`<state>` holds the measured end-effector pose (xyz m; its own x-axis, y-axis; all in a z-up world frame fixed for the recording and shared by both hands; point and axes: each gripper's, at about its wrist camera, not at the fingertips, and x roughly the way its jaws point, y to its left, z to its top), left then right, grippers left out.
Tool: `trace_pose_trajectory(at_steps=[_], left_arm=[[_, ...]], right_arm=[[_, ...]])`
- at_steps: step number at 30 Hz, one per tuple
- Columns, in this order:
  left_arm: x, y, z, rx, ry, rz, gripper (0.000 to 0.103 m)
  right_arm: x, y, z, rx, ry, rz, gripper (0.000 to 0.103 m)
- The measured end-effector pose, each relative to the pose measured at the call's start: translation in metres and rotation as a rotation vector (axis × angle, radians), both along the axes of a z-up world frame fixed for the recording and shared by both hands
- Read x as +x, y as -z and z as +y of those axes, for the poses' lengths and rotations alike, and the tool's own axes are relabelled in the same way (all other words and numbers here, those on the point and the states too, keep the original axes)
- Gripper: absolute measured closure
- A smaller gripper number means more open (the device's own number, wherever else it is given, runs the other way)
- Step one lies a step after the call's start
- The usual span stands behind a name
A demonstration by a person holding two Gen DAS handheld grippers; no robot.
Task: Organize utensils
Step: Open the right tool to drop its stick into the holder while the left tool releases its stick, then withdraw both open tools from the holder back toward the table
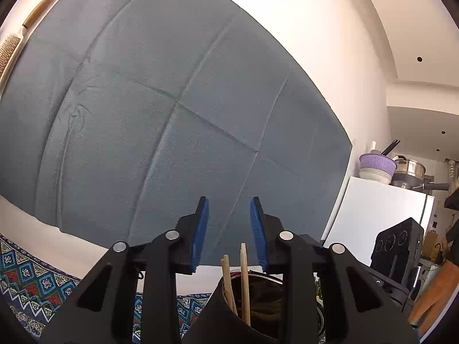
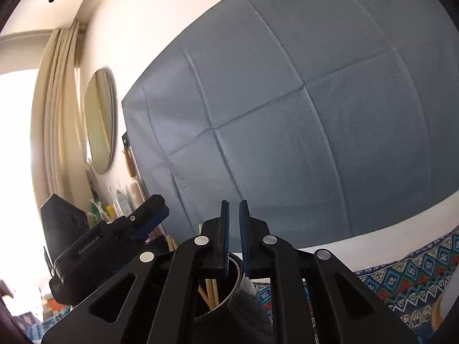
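In the left wrist view my left gripper (image 1: 229, 209) is open and empty, its blue pads apart, pointing up at a grey-blue padded panel (image 1: 172, 100). Below it stands a dark cup (image 1: 258, 301) with two wooden chopsticks (image 1: 243, 281) upright in it. In the right wrist view my right gripper (image 2: 233, 212) has its pads a narrow gap apart with nothing seen between them. The same cup (image 2: 229, 292) with chopsticks (image 2: 210, 292) sits just below it. The left gripper (image 2: 137, 226) shows to the left there.
A patterned blue cloth (image 1: 25, 281) covers the surface; it also shows in the right wrist view (image 2: 407, 281). A white fridge (image 1: 373, 218) with a purple colander (image 1: 377, 164) and pots stands at right. A round mirror (image 2: 100, 120), curtains and bottles (image 2: 120, 200) stand at left.
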<state>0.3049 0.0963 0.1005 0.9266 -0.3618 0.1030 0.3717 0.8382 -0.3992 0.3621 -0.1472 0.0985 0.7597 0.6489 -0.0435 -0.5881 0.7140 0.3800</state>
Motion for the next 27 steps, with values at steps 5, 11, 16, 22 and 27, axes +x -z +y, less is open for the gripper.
trace_pose_trajectory(at_steps=[5,11,16,22,27], left_arm=[[-0.004,-0.005,0.006,-0.012,-0.040,-0.003,0.038],[-0.003,-0.008,0.013,-0.023,-0.072,0.026,0.016],[-0.001,-0.011,0.017,-0.033,-0.086,0.057,0.007],[-0.002,-0.020,0.015,-0.012,-0.122,0.073,0.006],[-0.006,-0.029,0.009,0.001,-0.131,0.120,0.006]], right_arm=[[0.006,-0.002,-0.009,0.004,0.022,0.030,0.094],[0.011,0.000,-0.014,0.007,0.055,0.066,0.063],[0.009,-0.001,-0.019,0.018,0.094,0.069,0.039],[0.009,-0.004,-0.027,0.029,0.146,0.077,0.015],[0.007,-0.010,-0.026,0.019,0.167,0.081,0.013]])
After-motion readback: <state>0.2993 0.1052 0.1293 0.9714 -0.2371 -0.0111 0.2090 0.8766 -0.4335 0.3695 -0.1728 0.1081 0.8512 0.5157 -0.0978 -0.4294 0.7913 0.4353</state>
